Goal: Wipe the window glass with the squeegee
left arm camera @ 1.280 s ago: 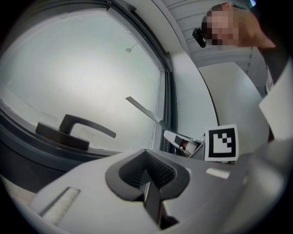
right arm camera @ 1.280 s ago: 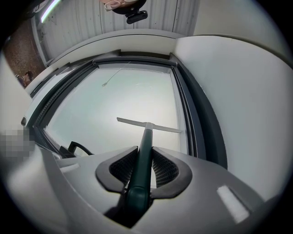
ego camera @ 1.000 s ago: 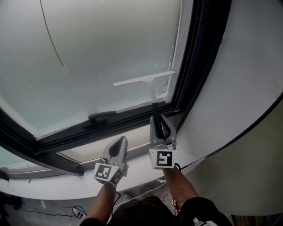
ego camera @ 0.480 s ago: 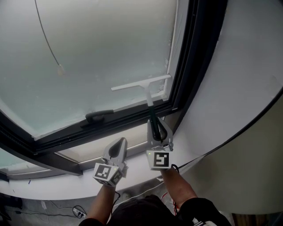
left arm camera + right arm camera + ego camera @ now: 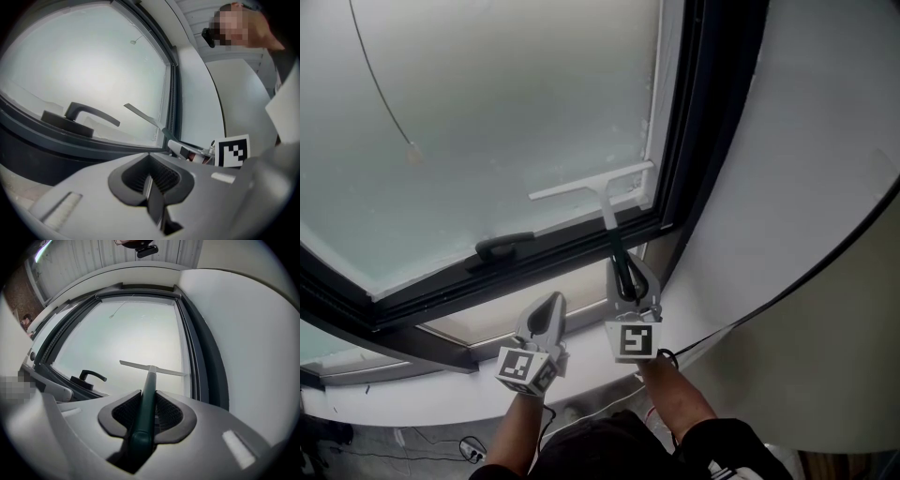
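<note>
Squeegee (image 5: 593, 185), white blade, dk green handle

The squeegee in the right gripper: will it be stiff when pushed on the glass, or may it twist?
Probably stiff: the squeegee shows a straight handle and blade. Likely light, being slim. It may twist, since the fingers of the right gripper clamp only the handle's end, far from the blade.
</note>
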`<state>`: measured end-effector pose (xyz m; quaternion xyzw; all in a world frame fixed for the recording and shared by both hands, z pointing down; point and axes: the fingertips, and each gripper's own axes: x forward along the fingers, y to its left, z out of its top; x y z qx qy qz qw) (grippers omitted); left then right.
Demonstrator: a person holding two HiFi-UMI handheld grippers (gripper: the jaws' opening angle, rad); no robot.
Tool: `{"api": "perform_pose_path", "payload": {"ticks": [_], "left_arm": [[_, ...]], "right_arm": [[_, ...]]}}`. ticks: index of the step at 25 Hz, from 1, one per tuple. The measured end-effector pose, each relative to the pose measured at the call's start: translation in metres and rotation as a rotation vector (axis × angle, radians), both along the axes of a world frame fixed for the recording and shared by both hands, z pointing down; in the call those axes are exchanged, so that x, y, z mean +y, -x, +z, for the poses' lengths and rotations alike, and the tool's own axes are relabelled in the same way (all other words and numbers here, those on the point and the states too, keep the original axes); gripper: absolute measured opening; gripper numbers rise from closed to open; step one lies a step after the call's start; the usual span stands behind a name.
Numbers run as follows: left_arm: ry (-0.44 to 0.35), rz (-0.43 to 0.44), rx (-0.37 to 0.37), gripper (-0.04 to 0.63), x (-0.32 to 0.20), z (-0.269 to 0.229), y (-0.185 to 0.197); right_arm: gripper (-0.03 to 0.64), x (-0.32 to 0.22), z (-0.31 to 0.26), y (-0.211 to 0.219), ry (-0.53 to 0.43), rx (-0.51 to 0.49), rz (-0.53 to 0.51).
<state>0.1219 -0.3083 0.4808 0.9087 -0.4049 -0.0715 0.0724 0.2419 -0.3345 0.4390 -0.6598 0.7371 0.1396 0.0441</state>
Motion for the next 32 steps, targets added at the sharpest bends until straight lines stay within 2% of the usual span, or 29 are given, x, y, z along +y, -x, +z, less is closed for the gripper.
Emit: {"api": "perform_pose_path", "payload": {"ticks": [15,20,25,28,32], "left_arm": [[0.023,-0.003,-0.008,-0.002,0.006,0.011,-0.007],[0.013,-0.019,-0.004,-0.002,0.007,0.011,-0.008],[-0.02,-0.035,-0.033,-0.002,0.013,0.012,-0.006],[-0.028,-0.05,-0.007,-0.002,0.014,-0.002,0.001],[-0.097,-0.046,0.021,-0.002,0.012,-0.032,0.019]], "right_arm": [[0.098,0.002,0.022,0.002,0.038,-0.004,-0.001],[0.097,0.002,0.027,0.001,0.05,-0.008,-0.018],[0.097,0.006,0.026,-0.002,0.044,-0.062,-0.026],[0.097,0.013,0.003,0.001,-0.012,-0.076,-0.035],[0.097,0.014,-0.063,0.018,-0.155,-0.031,-0.043]]}}
